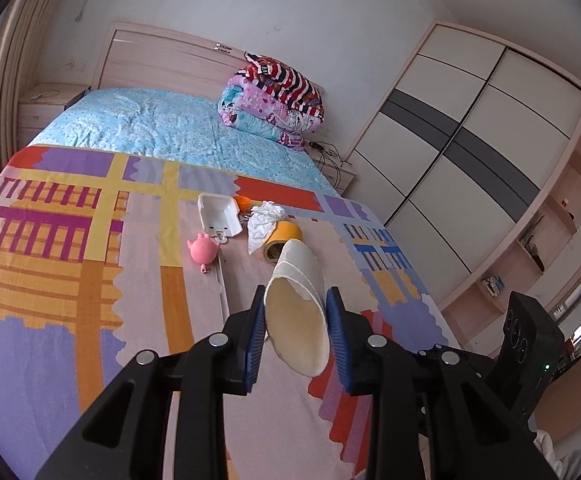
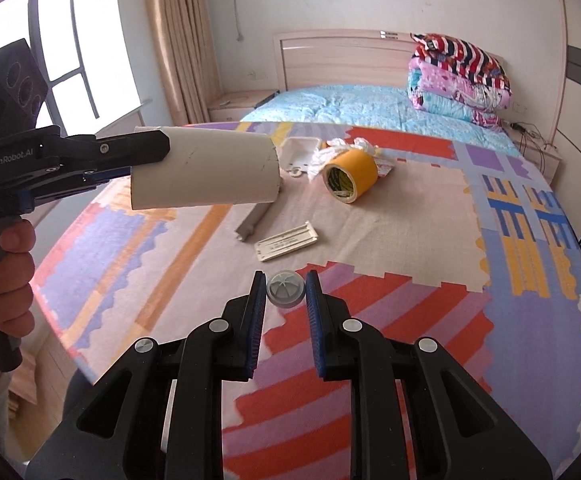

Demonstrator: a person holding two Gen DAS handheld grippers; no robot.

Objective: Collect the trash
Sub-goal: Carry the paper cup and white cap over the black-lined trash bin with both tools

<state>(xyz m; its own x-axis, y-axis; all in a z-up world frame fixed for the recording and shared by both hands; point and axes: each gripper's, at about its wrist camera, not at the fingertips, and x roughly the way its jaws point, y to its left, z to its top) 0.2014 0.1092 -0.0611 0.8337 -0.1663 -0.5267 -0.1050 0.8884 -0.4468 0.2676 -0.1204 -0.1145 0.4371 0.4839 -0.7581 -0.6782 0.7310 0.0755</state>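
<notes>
My left gripper (image 1: 295,300) is shut on a cardboard tube (image 1: 298,304) and holds it in the air above the bed; it also shows in the right wrist view (image 2: 204,168) at the left. My right gripper (image 2: 285,284) has its jaws on both sides of a small clear plastic cap (image 2: 285,289) on the patterned mat. Further back lie a yellow tape roll (image 2: 348,176), crumpled white tissue (image 2: 346,146), a white plastic tray (image 2: 300,152), a flat white card (image 2: 286,242) and a grey strip (image 2: 252,222).
A pink pig toy (image 1: 202,250) lies left of the white tray (image 1: 218,216). Folded quilts (image 1: 274,100) are stacked by the headboard. A wardrobe (image 1: 470,152) stands to the right of the bed and a window (image 2: 62,40) to the left.
</notes>
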